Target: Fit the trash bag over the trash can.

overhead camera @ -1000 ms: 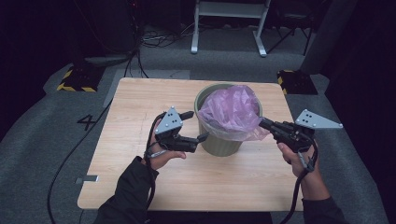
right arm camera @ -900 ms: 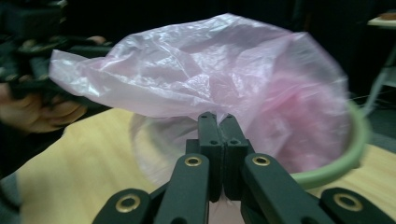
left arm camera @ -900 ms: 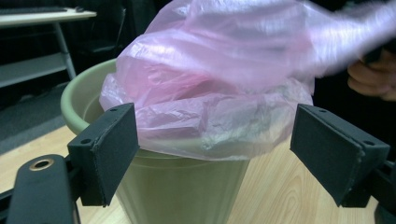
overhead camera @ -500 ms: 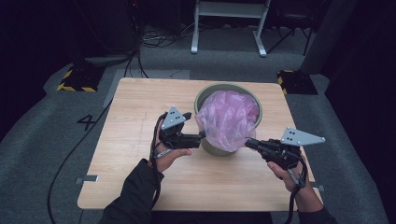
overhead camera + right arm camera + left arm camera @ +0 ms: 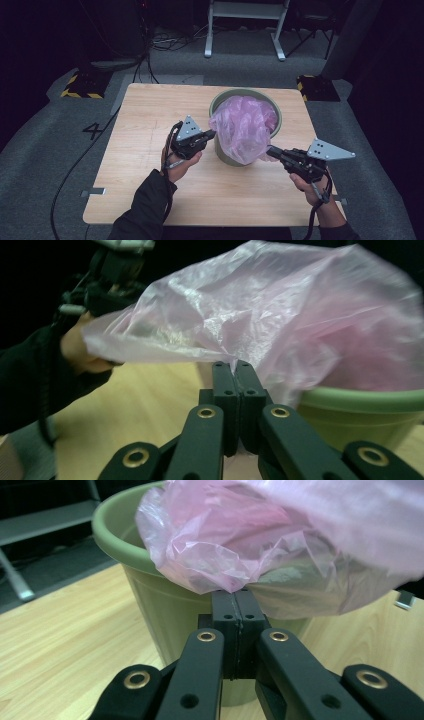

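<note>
1. Pink thin plastic bag (image 5: 246,127) sits in and over a round olive-green plastic bin (image 5: 274,107) on the light wooden table (image 5: 150,110); its film billows above the rim and drapes down the bin's near wall.
2. Nearest in the high view: two dark sleeves enter from the bottom edge, one hand on each tool.
3. Right gripper (image 5: 270,149), at the bin's near right side: jaws clenched on the bag's lower edge. In the right gripper view (image 5: 235,367) the pads meet with pink film pinched between them.
4. Left gripper (image 5: 212,134), at the bin's left wall: jaws have just been closing and now clamp a fold of the bag. In the left gripper view (image 5: 234,596) the pads are pressed together right under the hanging film (image 5: 225,555), bin wall (image 5: 160,600) close behind.
5. Farther off: grey carpet (image 5: 45,150), a black-and-yellow striped block (image 5: 80,86) and white metal frame legs (image 5: 245,27).
</note>
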Demonstrator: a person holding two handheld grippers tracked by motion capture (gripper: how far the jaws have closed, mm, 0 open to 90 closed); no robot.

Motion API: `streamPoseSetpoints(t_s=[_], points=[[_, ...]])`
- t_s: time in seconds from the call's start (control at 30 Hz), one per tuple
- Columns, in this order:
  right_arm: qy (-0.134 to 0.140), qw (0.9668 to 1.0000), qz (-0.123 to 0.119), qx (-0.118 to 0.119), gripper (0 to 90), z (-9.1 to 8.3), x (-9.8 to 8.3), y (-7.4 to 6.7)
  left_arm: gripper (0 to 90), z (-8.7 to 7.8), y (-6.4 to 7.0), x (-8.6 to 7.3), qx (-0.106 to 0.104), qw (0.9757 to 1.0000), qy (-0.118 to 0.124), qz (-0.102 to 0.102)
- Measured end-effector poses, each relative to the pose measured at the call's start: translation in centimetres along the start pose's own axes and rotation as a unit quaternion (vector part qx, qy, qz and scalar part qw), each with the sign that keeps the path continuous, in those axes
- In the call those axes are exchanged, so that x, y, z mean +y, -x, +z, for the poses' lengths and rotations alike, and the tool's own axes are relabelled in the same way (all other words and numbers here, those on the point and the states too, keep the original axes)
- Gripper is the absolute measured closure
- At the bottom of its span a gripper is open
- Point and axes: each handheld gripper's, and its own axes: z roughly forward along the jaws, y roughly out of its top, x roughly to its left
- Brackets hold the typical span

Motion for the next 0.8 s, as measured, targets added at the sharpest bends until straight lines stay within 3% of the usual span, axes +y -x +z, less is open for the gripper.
streamPoseSetpoints(t_s=[0.1, 0.2, 0.33, 0.47, 0.57, 0.63, 0.7, 0.73, 0.8], points=[[0.027, 0.9988, 0.013, -0.039, 90.0, -0.7, 0.1, 1.0, 90.0, 0.2, -0.2, -0.3, -0.003, 0.9999, -0.011, 0.008], [0.046, 0.9945, 0.042, -0.085, 90.0, -1.3, -0.1, 2.6, 90.0, 0.6, -0.3, -0.5, -0.001, 0.9996, -0.023, 0.018], [0.057, 0.9843, 0.094, -0.138, 90.0, -1.8, -0.9, 4.7, 90.0, 0.9, -0.5, -0.8, -0.007, 0.9990, -0.037, 0.023], [0.047, 0.9765, 0.128, -0.166, 90.0, -1.4, -2.0, 6.2, 90.0, 1.4, 0.0, -1.0, -0.010, 0.9978, -0.052, 0.039], [0.045, 0.9706, 0.159, -0.175, 87.2, -1.4, -2.9, 6.9, 90.0, 1.6, 0.1, -1.3, -0.010, 0.9976, -0.055, 0.041], [0.037, 0.9708, 0.167, -0.168, 81.0, -1.3, -3.5, 7.1, 90.0, 1.7, 0.0, -1.5, -0.010, 0.9975, -0.058, 0.039], [0.028, 0.9713, 0.168, -0.166, 66.1, -1.1, -3.8, 7.1, 90.0, 1.8, 0.0, -1.6, -0.010, 0.9975, -0.059, 0.038], [0.021, 0.9742, 0.164, -0.154, 57.3, -1.0, -4.0, 7.1, 90.0, 1.8, 0.0, -1.7, -0.010, 0.9975, -0.060, 0.038], [0.004, 0.9774, 0.143, -0.156, 43.8, -1.0, -4.0, 6.8, 90.0, 1.9, 0.0, -1.8, -0.010, 0.9974, -0.061, 0.038]])
